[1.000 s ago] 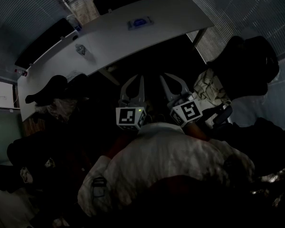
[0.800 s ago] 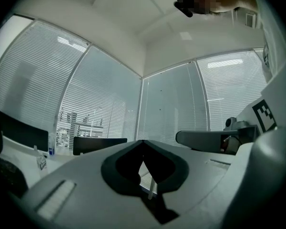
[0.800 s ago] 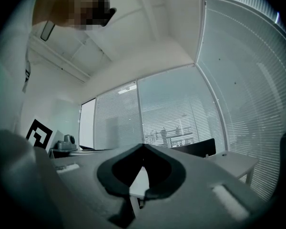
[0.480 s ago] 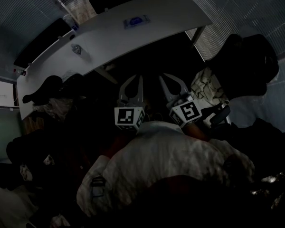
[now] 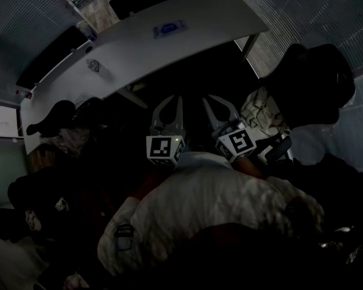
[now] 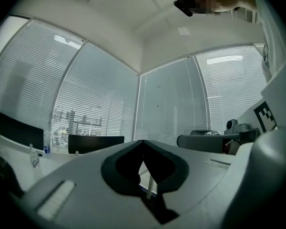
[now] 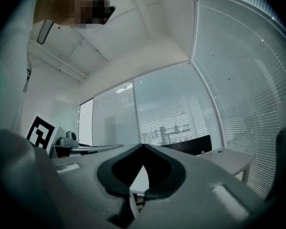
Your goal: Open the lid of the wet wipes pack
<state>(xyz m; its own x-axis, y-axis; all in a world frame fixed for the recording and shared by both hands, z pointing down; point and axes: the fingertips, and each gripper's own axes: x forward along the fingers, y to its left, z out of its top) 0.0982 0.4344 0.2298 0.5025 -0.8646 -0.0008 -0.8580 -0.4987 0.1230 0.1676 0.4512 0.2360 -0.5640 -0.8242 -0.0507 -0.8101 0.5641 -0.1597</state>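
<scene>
Reaching comes first, by my judgement: the wet wipes pack (image 5: 169, 28) lies flat on the white table (image 5: 225, 18), toward the table's far edge, and both grippers hang well short of the table's near edge, close to the person's body. The left gripper (image 5: 180, 100) and the right gripper (image 5: 207, 99) point level toward the table. Each has its jaws pressed together on nothing, the tips meeting in both gripper views. To do this well, carry both over the table's near edge without sweeping the small object (image 5: 94, 65) on the table's left part. Spread the jaws only once beside the pack, then steady the pack's body with one gripper and work the other's tip under the lid's lip. Which side of the pack carries that lip is too small to tell from here.
</scene>
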